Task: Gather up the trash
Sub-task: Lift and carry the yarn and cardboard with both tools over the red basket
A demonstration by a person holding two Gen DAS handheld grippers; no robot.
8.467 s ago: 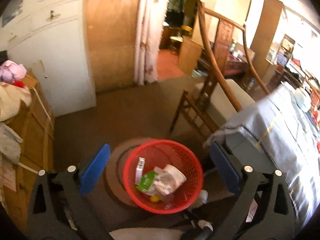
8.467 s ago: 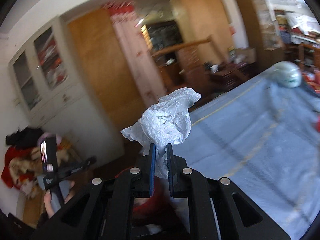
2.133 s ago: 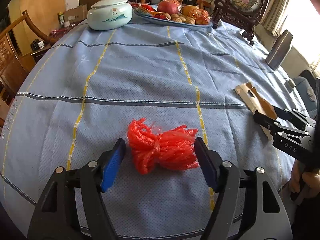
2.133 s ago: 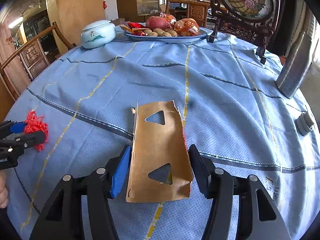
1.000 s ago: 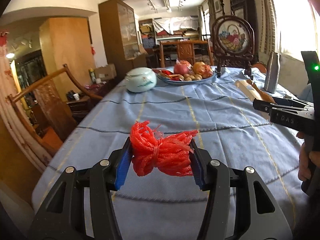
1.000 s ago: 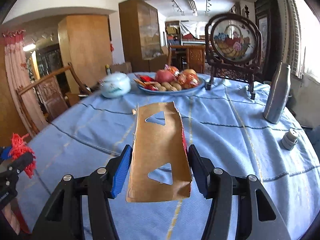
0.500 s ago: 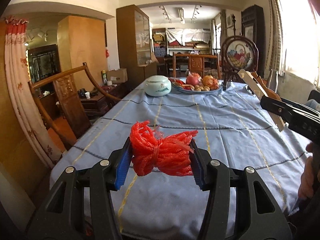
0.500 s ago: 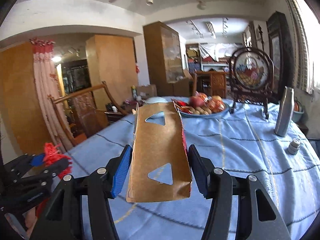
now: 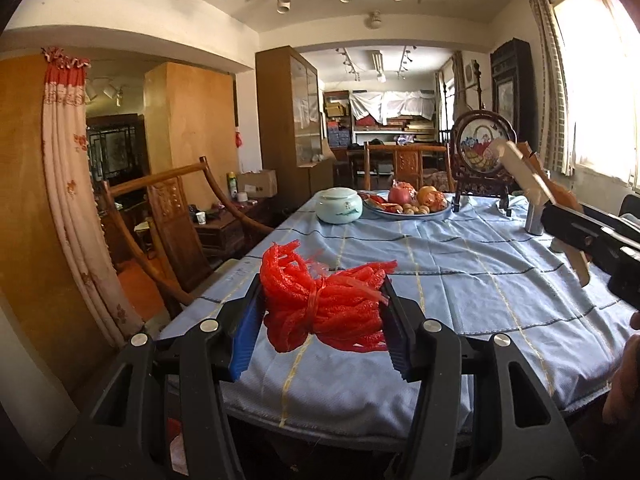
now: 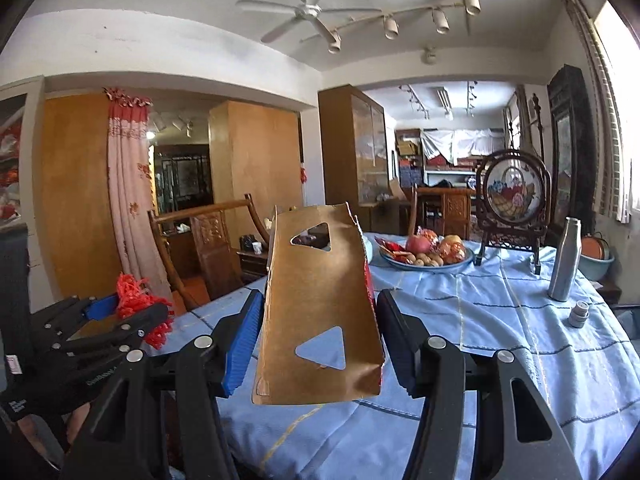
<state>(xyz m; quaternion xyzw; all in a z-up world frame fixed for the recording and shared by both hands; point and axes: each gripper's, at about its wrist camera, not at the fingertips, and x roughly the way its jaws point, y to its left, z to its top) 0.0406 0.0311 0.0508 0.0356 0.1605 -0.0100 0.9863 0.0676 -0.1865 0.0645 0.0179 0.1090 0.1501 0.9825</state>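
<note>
A pale green lidded ceramic jar [image 9: 339, 210] stands left of a blue oval plate [image 9: 408, 212] heaped with fruit and nuts. The left gripper [image 9: 320, 334] pinches a red bundle of plastic netting [image 9: 324, 306]; the right gripper [image 10: 320, 338] clamps a brown cardboard carton piece [image 10: 320, 300], both raised above the blue-clothed dining table [image 9: 460, 280].

Long table under a blue striped cloth [image 9: 460, 280]; pale green lidded ceramic jar [image 9: 339, 210] beside a blue fruit platter [image 10: 426, 259]; silver metal bottle [image 10: 564, 259]; carved wooden armchair [image 9: 176, 216]; white ceiling fan [image 10: 308, 14].
</note>
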